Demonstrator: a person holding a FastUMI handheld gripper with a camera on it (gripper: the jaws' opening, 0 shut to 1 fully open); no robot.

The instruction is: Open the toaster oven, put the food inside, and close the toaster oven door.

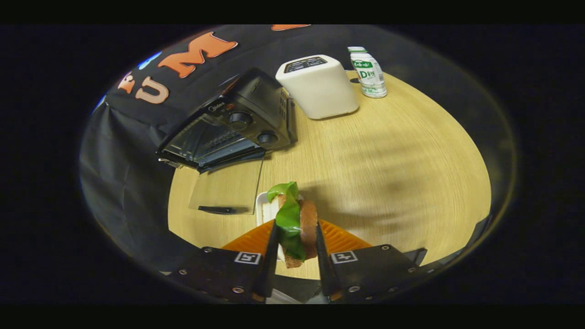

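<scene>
Pale wood-grain tabletop is filling most of the scene, with black cloth hanging along its far and left sides. On the far left of it a black toaster oven is sitting at an angle, two round knobs showing on its front panel. Its glass door is lying folded down flat toward the near side, so the wood is showing through the pane, and a dark handle is running along the door's near edge.

Between the fingers of the gripper a sandwich is standing on edge — a bright green leaf is folding over its top and hanging down its left face, with a brown bread crust on the right and a paler slice peeking out at the bottom. Both fingers are pressing against its sides, so the gripper is clamping it narrowly. The sandwich is sitting near the door's right corner, well short of the oven opening. Just behind it a small white dish is resting on the table.

Farther off, right of the oven, a white toaster is standing upright, and a small white bottle with a green label and cap is standing just beyond it to the right.
</scene>
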